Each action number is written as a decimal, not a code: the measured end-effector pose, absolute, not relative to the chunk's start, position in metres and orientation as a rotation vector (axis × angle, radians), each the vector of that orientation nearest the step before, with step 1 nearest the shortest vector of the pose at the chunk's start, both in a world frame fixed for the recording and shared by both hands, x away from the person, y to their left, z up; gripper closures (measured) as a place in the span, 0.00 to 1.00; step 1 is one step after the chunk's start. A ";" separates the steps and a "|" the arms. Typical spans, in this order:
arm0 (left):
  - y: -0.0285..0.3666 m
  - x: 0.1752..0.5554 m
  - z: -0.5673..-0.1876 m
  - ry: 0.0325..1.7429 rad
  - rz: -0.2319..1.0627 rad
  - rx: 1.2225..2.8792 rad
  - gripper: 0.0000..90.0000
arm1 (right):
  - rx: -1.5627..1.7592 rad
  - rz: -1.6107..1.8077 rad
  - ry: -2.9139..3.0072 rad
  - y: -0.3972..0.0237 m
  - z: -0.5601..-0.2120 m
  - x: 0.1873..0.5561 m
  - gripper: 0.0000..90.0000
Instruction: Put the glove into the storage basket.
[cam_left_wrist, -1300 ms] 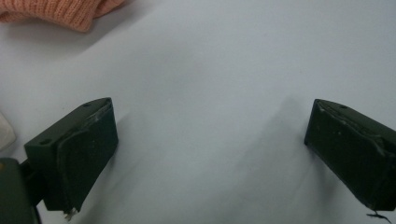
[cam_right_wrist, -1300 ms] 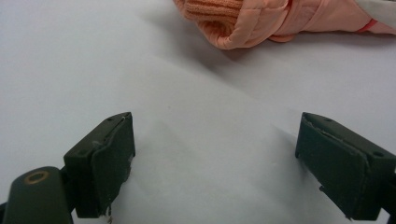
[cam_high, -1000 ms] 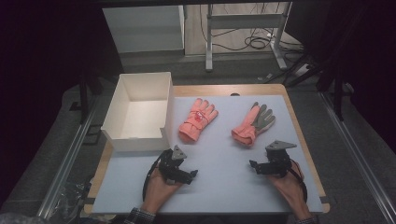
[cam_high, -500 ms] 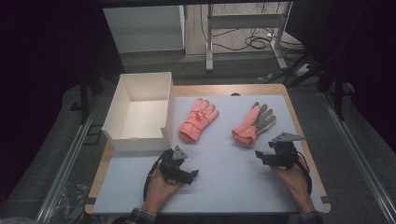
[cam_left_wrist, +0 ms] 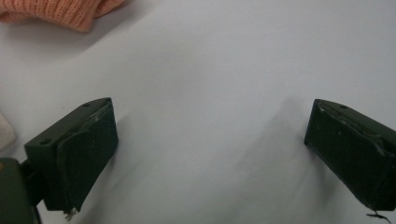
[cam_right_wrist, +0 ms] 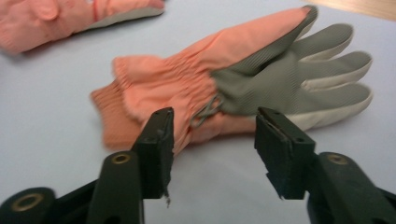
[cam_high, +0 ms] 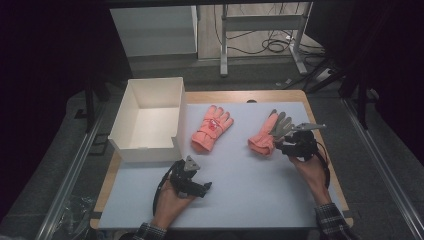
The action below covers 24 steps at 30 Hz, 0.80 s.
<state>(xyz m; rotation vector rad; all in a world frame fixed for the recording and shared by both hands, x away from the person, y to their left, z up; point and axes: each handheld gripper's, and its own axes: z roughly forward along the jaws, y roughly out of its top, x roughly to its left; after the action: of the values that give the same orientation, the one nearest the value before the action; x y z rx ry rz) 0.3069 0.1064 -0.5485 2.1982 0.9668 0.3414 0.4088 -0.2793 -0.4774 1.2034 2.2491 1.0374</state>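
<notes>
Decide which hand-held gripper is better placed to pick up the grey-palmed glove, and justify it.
Right. The right hand-held gripper is right at the grey-palmed glove, jaws partly open toward its wrist. The left hand-held gripper sits far off, over bare mat.

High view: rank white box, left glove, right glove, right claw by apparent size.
1. White box, clearly largest.
2. Left glove and right glove: much alike, a pair; no ranking, and the right claw partly overlaps the right one.
3. Right claw, smallest, its jaws just been closing, not yet on the glove.
</notes>
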 end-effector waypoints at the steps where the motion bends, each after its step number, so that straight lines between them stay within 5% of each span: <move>1: 0.106 0.307 -0.549 0.966 0.342 2.198 0.03 | 1.206 1.035 2.242 -0.279 -0.477 0.413 0.57; 18: 0.106 0.307 -0.549 0.965 0.343 2.197 0.03 | 1.312 0.840 2.169 -0.266 -0.491 0.475 0.46; 24: 0.106 0.307 -0.549 0.965 0.343 2.197 0.03 | 1.369 0.856 2.209 -0.268 -0.504 0.483 0.50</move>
<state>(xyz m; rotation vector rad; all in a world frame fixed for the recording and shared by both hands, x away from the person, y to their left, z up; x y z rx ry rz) 0.3071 0.1063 -0.5486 2.1967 0.9652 0.3426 0.4831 -0.2676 -0.5035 1.3687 2.2092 0.8560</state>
